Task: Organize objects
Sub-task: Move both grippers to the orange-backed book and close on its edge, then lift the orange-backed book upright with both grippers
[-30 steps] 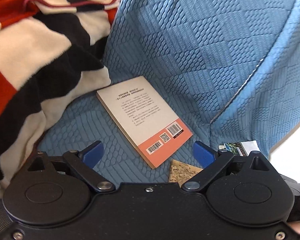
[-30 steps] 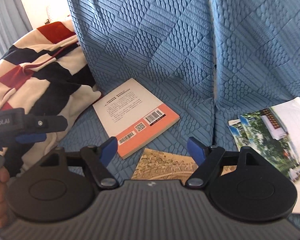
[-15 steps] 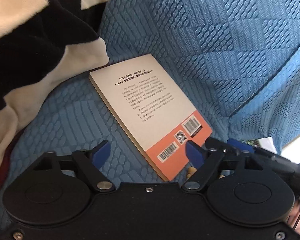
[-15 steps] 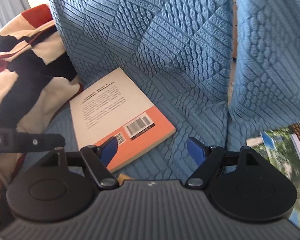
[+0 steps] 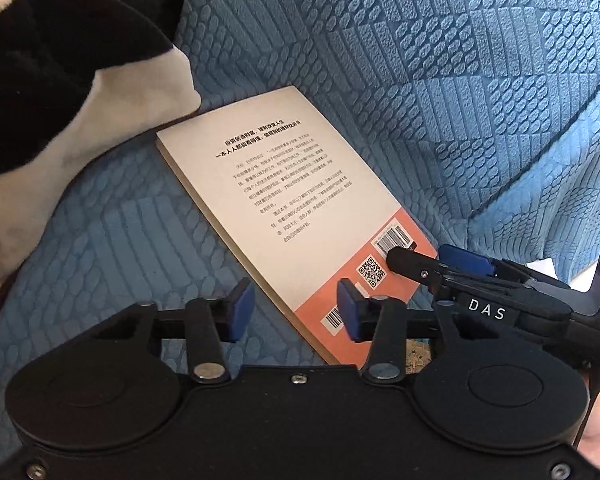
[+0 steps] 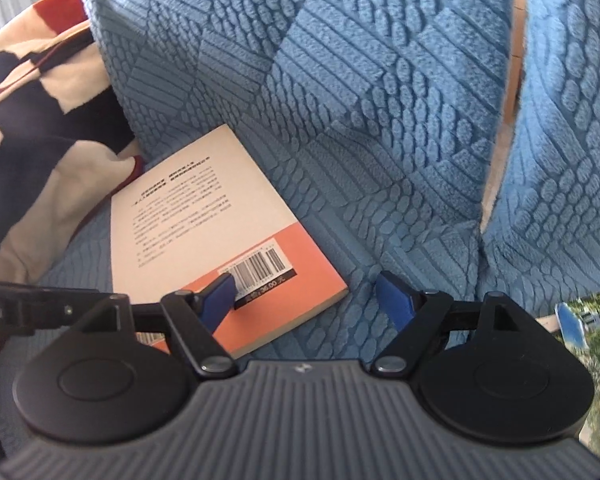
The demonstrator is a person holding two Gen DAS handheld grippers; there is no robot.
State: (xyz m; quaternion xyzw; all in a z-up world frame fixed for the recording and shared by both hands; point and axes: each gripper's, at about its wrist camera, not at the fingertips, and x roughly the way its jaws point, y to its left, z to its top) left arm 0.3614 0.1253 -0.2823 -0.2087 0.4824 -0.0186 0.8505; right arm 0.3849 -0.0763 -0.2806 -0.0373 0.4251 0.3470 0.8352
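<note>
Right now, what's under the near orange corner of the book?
A printed card pokes out from under the book, visible in the left wrist view only as a sliver beside the orange corner. The blue sofa cover lies beneath the rest. How far the card extends underneath is hidden.

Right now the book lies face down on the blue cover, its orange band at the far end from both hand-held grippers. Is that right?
Not quite. The book does lie on the blue cover, but its orange band is at the near end, right by both hand-held grippers. The left wrist view shows it.
</note>
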